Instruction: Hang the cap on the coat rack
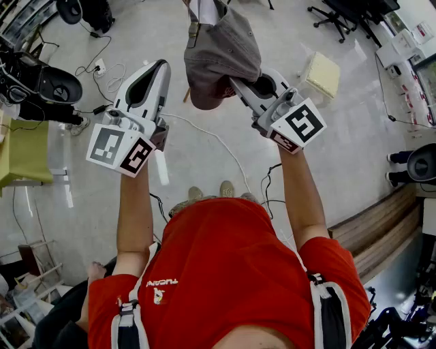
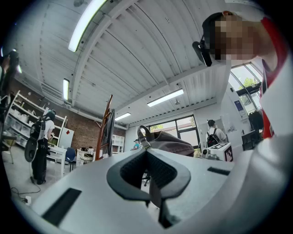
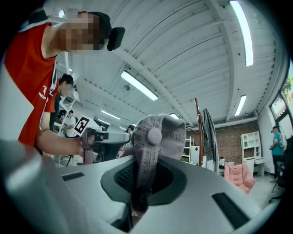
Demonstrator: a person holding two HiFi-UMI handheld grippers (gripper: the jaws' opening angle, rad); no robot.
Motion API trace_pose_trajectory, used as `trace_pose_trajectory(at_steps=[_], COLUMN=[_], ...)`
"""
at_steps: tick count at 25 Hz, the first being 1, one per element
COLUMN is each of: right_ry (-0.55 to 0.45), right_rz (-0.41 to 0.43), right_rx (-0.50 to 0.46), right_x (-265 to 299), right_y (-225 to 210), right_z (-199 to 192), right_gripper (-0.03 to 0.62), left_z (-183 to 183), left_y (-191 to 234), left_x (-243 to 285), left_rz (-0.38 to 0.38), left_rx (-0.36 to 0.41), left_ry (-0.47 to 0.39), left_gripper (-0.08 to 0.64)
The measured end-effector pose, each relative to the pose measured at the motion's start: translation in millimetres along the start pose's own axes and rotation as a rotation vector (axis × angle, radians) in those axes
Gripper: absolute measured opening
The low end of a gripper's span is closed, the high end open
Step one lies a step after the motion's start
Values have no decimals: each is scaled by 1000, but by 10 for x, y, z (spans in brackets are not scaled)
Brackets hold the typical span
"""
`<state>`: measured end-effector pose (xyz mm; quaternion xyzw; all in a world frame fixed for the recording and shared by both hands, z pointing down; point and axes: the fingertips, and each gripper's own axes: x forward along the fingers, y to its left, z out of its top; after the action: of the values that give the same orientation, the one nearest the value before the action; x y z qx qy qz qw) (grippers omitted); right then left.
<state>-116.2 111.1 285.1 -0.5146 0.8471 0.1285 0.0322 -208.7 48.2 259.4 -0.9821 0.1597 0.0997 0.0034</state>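
A grey cap point(image 1: 221, 54) is held up in front of me, and my right gripper point(image 1: 240, 85) is shut on its fabric. In the right gripper view the cap point(image 3: 158, 137) bulges out above the closed jaws, its top button showing. My left gripper point(image 1: 160, 65) is raised beside it to the left, shut with nothing between its pads. From the left gripper view the cap point(image 2: 169, 139) shows just beyond the jaws. The wooden coat rack point(image 3: 198, 132) stands further off with a grey garment point(image 3: 209, 132) hanging on it; it also shows as the rack point(image 2: 106, 130) in the left gripper view.
Below lies a grey floor with loose cables point(image 1: 218, 143), a pale yellow box point(image 1: 321, 73), an office chair point(image 1: 340, 13), a green table point(image 1: 20, 150) at left and a wooden bench point(image 1: 375, 228) at right. People stand point(image 2: 40, 141) in the background.
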Motion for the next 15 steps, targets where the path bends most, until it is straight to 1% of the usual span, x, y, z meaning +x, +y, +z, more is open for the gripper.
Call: trace_pose_trajectory(at_steps=[3, 8, 13, 15], right_ry=[20, 9, 3, -2], right_rz=[2, 15, 16, 21], right_rx=[-5, 27, 38, 47], right_x=[17, -120, -126, -252], right_y=[-51, -108, -155, -227], right_z=[-87, -122, -222, -255], right_gripper=[37, 37, 37, 37], left_z=[-46, -119, -176, -209], left_y=[43, -43, 42, -36], left_x=[38, 93, 70, 120], left_rz=[4, 19, 40, 52], left_rx=[3, 3, 13, 20], left_ry=[-1, 10, 11, 14], left_gripper=[8, 8, 8, 8])
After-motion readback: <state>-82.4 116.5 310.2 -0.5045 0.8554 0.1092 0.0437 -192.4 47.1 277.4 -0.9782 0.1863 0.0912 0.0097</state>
